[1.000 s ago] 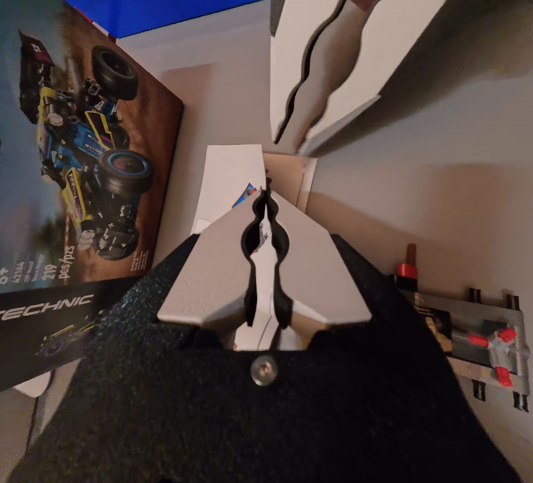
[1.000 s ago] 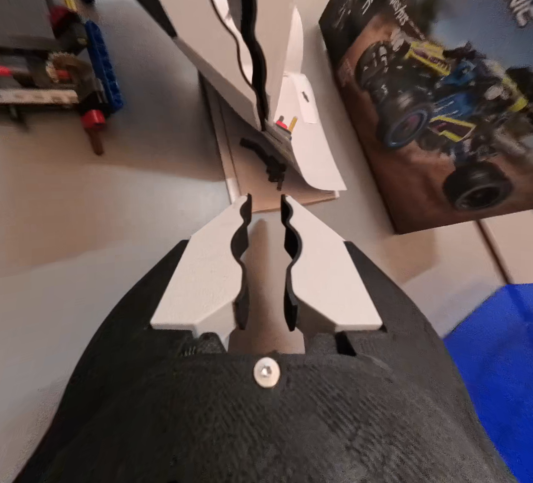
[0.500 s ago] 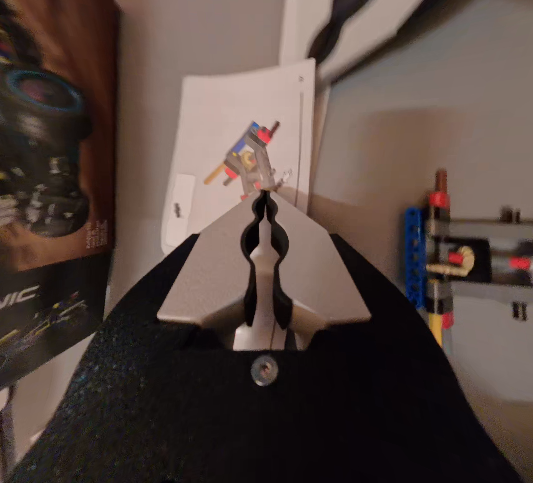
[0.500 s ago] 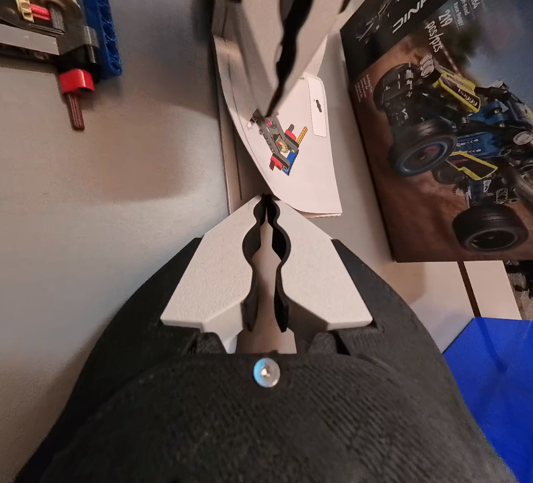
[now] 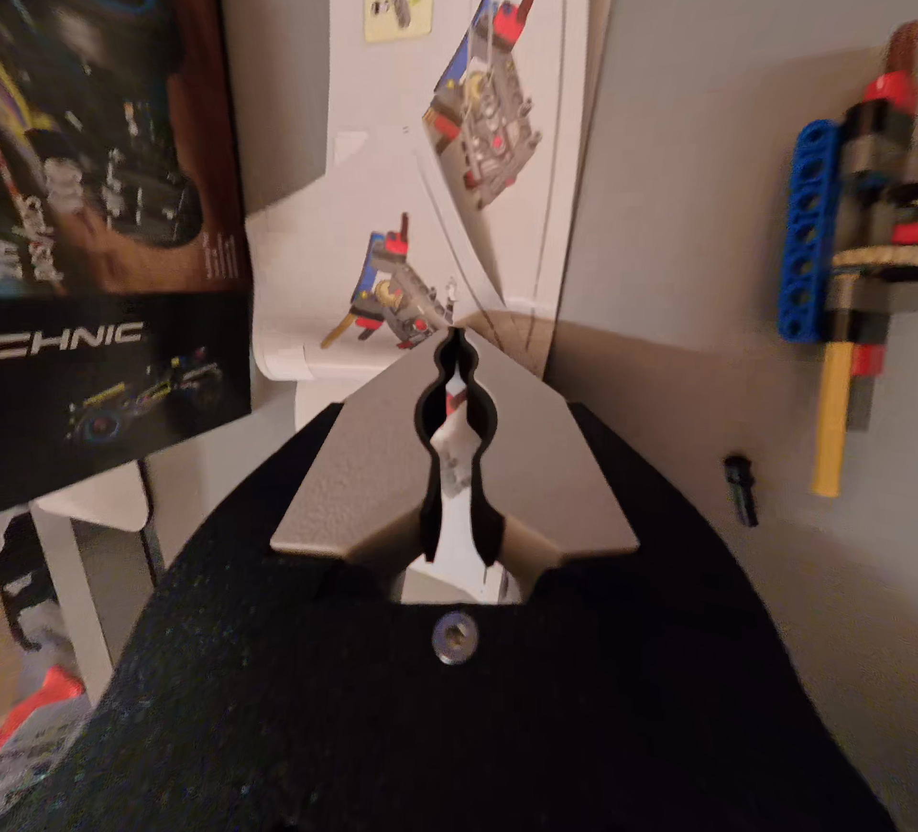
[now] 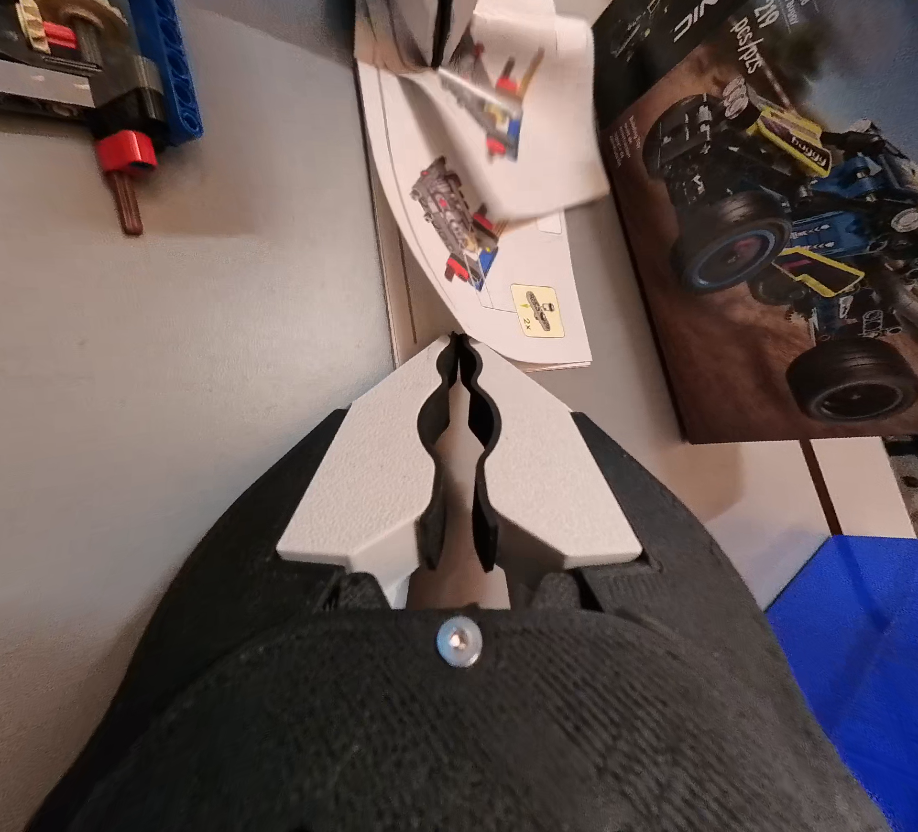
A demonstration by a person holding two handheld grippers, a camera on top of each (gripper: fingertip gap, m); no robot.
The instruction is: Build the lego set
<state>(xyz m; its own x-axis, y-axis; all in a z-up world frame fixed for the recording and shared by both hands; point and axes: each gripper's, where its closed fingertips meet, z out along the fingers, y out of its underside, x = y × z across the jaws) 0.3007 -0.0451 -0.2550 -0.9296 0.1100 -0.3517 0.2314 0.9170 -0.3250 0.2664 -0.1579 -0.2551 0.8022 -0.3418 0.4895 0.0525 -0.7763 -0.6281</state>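
The instruction booklet (image 5: 462, 123) lies open on the grey table, also in the right wrist view (image 6: 501, 262). My left gripper (image 5: 454, 336) is shut on one of its pages; the page curls up between the jaws and white paper shows through the gap. In the right wrist view the left gripper (image 6: 439, 58) holds that page (image 6: 506, 123) lifted over the booklet. My right gripper (image 6: 454, 339) is shut with nothing in it, tips at the booklet's near corner. The partly built model (image 5: 854, 222) with blue beam, tan gear and red bush lies right of the booklet (image 6: 99, 53).
The set's box (image 5: 99, 162) stands left of the booklet, on the right in the right wrist view (image 6: 770, 162). A small black pin (image 5: 740, 488) lies near the model. A blue bin (image 6: 844, 659) is at the lower right. A parts bag (image 5: 35, 733) is at the lower left. Left tips to right tips: about 12 cm. The small black pin (image 5: 740, 488) lies some 11 cm from my left tips, 20 cm from my right tips.
My left gripper has drawn the held page over, baring a new spread. My right gripper went from open to shut and moved back from the booklet.
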